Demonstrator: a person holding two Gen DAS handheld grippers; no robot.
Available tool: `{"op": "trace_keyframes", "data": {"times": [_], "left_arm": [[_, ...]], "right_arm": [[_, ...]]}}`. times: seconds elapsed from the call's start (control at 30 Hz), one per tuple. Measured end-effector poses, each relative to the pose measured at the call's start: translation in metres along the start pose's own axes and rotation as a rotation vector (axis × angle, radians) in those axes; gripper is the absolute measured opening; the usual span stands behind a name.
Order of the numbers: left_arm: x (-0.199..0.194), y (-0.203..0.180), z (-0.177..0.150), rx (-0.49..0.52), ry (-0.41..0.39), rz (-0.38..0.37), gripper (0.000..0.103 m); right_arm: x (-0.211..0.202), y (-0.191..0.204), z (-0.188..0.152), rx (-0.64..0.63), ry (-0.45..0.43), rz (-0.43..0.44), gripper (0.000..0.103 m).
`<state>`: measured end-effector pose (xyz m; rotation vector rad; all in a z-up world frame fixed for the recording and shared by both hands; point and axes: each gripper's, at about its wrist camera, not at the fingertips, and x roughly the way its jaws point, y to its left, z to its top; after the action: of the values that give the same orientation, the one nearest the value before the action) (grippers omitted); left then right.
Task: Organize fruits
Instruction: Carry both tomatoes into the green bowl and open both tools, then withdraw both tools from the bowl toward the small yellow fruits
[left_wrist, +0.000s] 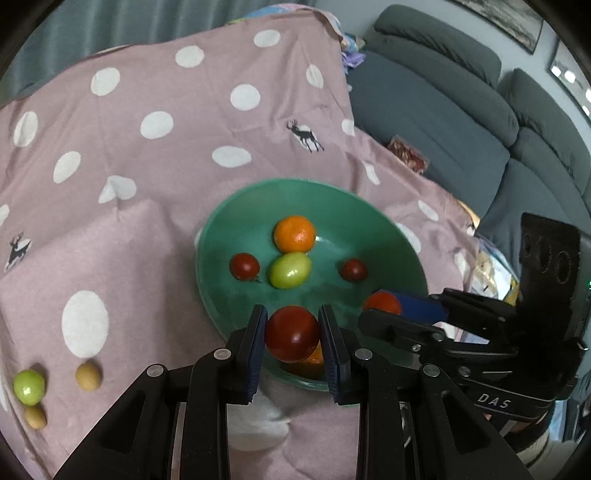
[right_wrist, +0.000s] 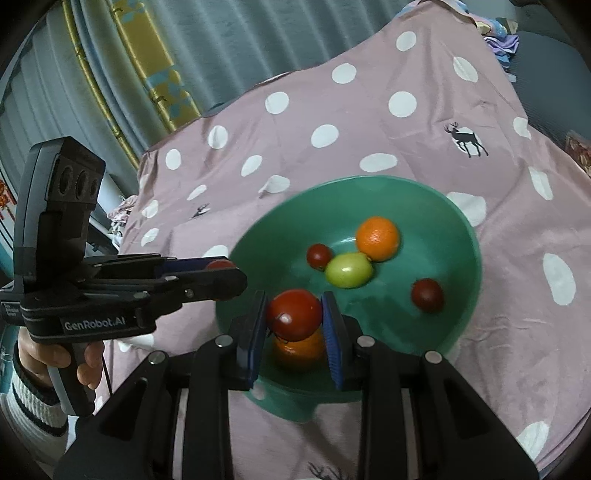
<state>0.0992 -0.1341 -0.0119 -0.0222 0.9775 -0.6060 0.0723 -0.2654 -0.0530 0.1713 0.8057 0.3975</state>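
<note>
A green bowl (left_wrist: 229, 221) sits on the pink dotted cloth and holds an orange (left_wrist: 294, 233), a green fruit (left_wrist: 290, 270) and two small dark red fruits (left_wrist: 244, 266). My left gripper (left_wrist: 292, 334) is shut on a red tomato (left_wrist: 291, 332) over the bowl's near edge. My right gripper (right_wrist: 294, 317) is shut on another red tomato (right_wrist: 294, 314) above an orange (right_wrist: 299, 349) in the bowl (right_wrist: 461, 258). Each gripper shows in the other's view, the right one (left_wrist: 406, 314) and the left one (right_wrist: 207, 275).
On the cloth (left_wrist: 147, 240) at the left lie a green fruit (left_wrist: 28, 386) and two tan fruits (left_wrist: 88, 375). A grey sofa (left_wrist: 443, 110) stands beyond the table's right edge. Curtains (right_wrist: 221, 44) hang behind.
</note>
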Motion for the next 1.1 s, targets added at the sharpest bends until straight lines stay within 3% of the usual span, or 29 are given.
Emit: {"op": "trace_keyframes", "data": {"times": [0.3, 0.47, 0.57, 0.6, 0.87, 1.1], "left_arm": [[0.009, 0.002, 0.002, -0.023, 0.01, 0.015, 0.029], [-0.005, 0.011, 0.0, -0.066, -0.016, 0.02, 0.029], [-0.016, 0.019, -0.006, -0.089, -0.031, 0.042, 0.043], [-0.023, 0.024, -0.011, -0.103, -0.04, 0.057, 0.048], [-0.057, 0.06, -0.053, -0.196, -0.05, 0.162, 0.055], [-0.093, 0.099, -0.099, -0.341, -0.069, 0.27, 0.056]], "right_arm": [[-0.001, -0.007, -0.002, 0.023, 0.0, -0.002, 0.032], [-0.006, -0.012, 0.0, 0.042, -0.01, -0.012, 0.034], [-0.011, -0.013, 0.0, 0.053, -0.016, -0.017, 0.036], [-0.013, -0.013, 0.0, 0.053, -0.018, -0.02, 0.037], [-0.022, -0.003, -0.001, 0.049, -0.027, -0.015, 0.046], [-0.021, 0.023, -0.002, 0.003, -0.018, 0.024, 0.051]]}}
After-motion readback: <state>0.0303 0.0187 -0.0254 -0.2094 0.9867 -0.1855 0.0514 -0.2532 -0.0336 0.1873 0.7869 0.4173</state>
